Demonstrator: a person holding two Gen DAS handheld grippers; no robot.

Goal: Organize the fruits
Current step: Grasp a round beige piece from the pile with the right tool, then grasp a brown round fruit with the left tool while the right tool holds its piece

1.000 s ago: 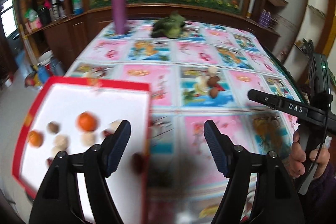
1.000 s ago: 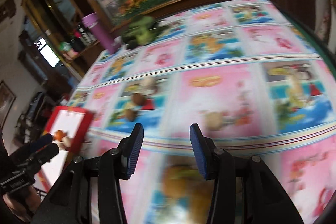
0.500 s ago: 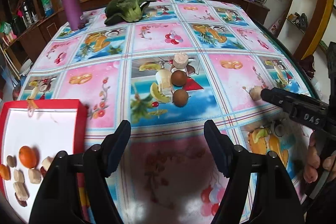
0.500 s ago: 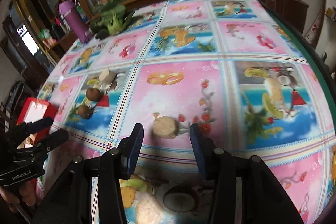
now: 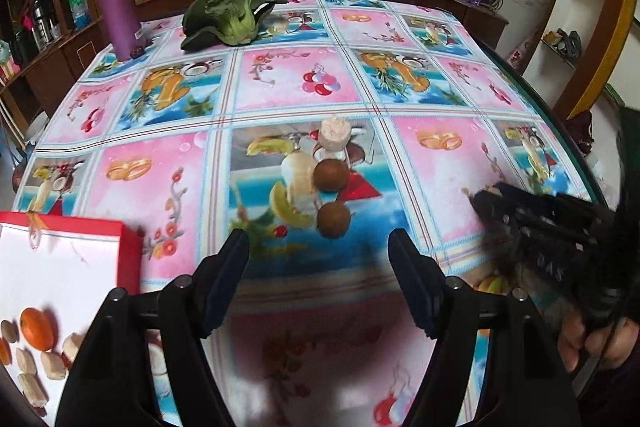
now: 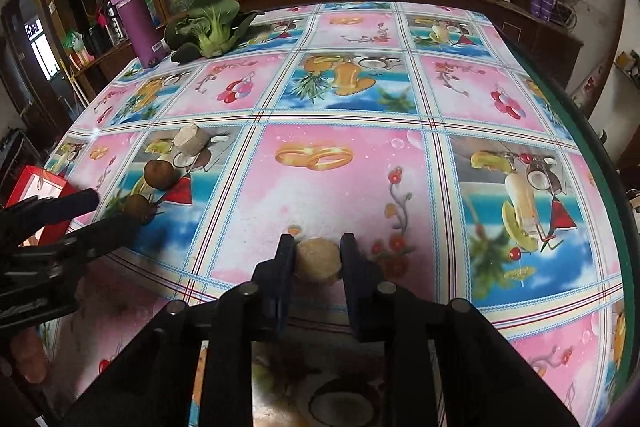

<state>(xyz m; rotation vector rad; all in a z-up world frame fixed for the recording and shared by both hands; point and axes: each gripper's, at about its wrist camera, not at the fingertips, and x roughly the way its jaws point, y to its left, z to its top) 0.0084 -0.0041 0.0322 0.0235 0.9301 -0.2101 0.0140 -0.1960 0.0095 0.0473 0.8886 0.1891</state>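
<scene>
Patterned tablecloth, right gripper just closing, apparently pinching tan fruit, left gripper spread

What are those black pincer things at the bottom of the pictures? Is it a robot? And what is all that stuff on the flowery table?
It is not a robot. A person holds a claw in each hand, and a small camera on each claw looks out along its two fingers, so each picture comes from one claw.

In the right view, the right claw has just closed on a beige lump lying on the tablecloth. In the left view, the left claw is open and empty.

In front of it lie two brown round fruits, one nearer, and a pale chunk. At the left is a red-edged tray with an orange fruit and some pale pieces. Far back stand a purple bottle and a leafy green vegetable.
</scene>
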